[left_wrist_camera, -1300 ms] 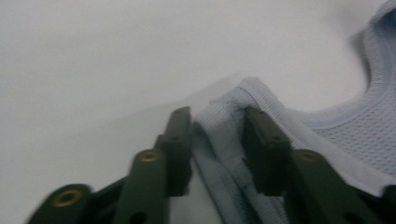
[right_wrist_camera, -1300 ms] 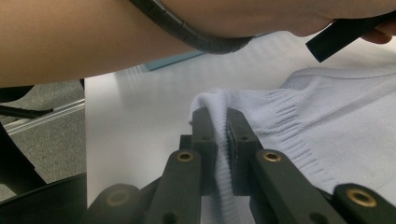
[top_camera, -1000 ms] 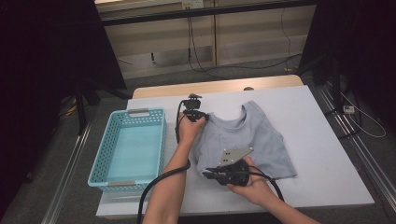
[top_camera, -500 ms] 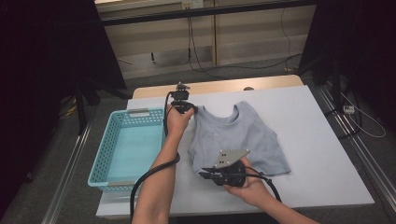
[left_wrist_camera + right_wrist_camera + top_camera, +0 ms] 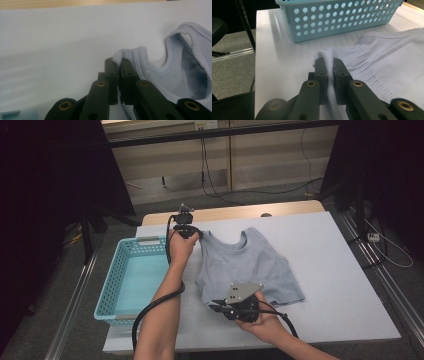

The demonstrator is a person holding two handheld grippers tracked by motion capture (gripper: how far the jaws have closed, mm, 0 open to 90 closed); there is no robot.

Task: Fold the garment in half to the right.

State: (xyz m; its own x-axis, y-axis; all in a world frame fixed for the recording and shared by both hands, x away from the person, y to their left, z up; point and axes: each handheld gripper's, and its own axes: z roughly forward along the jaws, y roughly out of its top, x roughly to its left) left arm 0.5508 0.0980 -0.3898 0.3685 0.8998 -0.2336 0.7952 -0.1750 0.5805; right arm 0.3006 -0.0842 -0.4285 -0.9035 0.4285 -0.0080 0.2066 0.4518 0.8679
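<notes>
A pale grey sleeveless knit top (image 5: 245, 265) lies on the white table (image 5: 340, 270), neck toward the far edge. My left gripper (image 5: 191, 233) is at its far left shoulder strap. In the left gripper view the jaws (image 5: 117, 62) are shut on the strap's ribbed edge (image 5: 130, 53), lifted a little off the table. My right gripper (image 5: 214, 306) is at the near left corner of the hem. In the right gripper view it (image 5: 329, 63) is shut on a fold of the ribbed hem (image 5: 324, 53).
A light blue perforated basket (image 5: 112, 285) stands on the left part of the table, close beside the top; its wall (image 5: 337, 17) is just beyond the held hem. A wooden strip (image 5: 300, 206) runs along the table's far edge. Rails flank the table.
My left gripper has moved left and up with the shoulder strap, and the top has shifted left toward the basket. The right gripper has stayed in place on the hem.
</notes>
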